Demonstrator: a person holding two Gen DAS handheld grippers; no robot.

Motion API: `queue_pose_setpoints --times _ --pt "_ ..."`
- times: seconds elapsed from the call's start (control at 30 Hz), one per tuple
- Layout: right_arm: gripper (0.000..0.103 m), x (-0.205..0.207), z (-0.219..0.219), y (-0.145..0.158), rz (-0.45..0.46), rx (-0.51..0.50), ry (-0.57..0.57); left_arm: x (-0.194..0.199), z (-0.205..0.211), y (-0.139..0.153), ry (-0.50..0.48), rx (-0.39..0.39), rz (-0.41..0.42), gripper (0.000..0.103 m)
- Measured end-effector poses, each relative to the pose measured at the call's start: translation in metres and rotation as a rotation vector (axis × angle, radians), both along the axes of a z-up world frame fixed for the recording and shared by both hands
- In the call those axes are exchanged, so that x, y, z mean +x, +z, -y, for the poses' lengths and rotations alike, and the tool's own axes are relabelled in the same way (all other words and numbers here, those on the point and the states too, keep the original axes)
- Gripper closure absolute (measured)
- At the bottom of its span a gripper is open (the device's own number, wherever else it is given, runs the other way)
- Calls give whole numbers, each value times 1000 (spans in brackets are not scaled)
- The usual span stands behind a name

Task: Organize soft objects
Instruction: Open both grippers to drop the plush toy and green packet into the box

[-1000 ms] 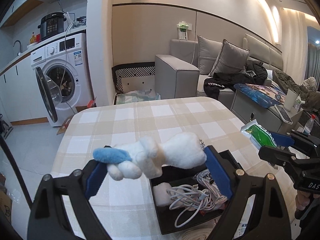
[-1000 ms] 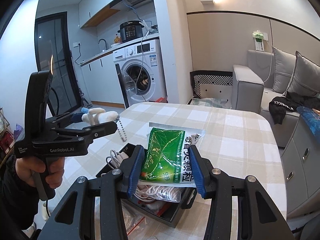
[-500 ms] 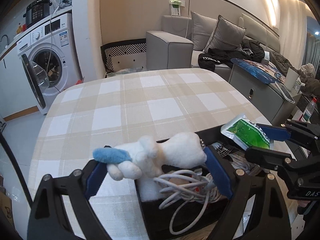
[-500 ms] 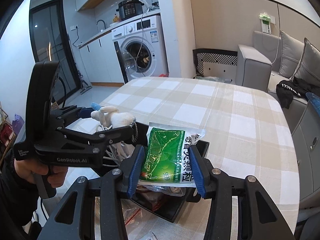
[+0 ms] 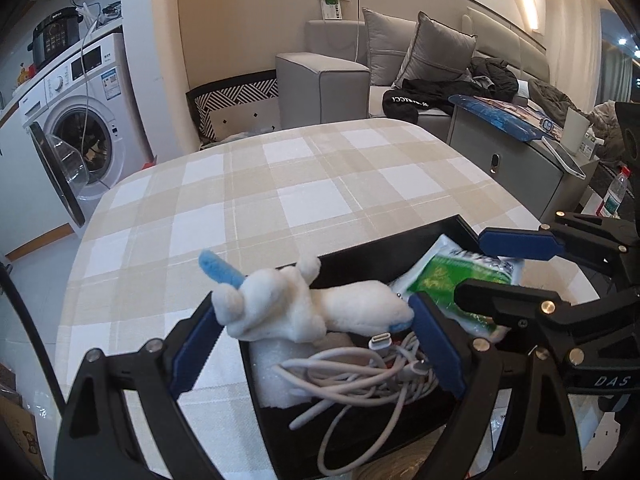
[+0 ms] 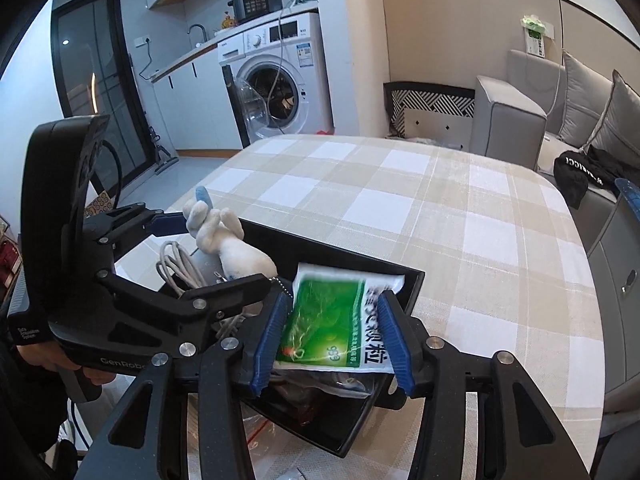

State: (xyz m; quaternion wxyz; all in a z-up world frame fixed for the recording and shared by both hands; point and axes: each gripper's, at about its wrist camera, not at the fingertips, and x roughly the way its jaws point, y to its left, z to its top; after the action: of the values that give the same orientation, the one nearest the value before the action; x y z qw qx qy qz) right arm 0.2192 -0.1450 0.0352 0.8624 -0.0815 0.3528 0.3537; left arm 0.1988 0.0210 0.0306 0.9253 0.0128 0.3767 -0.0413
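Note:
A white plush toy [image 5: 304,308] with a blue ear lies across my left gripper [image 5: 316,344], whose jaws stand wide around it over the black box [image 5: 384,236]; the toy looks tilted and loose. It also shows in the right wrist view [image 6: 232,248]. My right gripper [image 6: 332,336] has its jaws spread beside a green and white packet [image 6: 336,320], which is blurred and hangs over the box [image 6: 412,280]. The packet shows in the left wrist view [image 5: 460,280] inside the box.
White cables [image 5: 360,372] and a white foam piece [image 5: 276,376] fill the box. The checked tablecloth [image 5: 304,184] stretches beyond it. A washing machine [image 5: 80,120] stands left, a grey sofa [image 5: 400,64] behind, a grey cabinet [image 5: 520,160] right.
Both grippers came down over the black box and their jaws have spread. The plush toy tilted and dropped toward the box; the packet slipped downward, blurred.

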Motion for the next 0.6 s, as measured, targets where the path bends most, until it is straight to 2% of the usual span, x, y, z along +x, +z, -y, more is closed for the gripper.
queue_pose_setpoints --times 0.2,0.27,0.43,0.6 --pt "27 -16 15 9 47 8 -10 -17 -7 11 11 -36 26 1" --pt "12 -22 21 10 54 8 -23 -25 -11 15 22 -47 39 0" --pt "1 -36 36 8 58 7 -53 -48 -14 20 47 -35 56 0" --pt "0 -54 42 2 68 -28 -42 -74 -13 23 64 -37 72 0"
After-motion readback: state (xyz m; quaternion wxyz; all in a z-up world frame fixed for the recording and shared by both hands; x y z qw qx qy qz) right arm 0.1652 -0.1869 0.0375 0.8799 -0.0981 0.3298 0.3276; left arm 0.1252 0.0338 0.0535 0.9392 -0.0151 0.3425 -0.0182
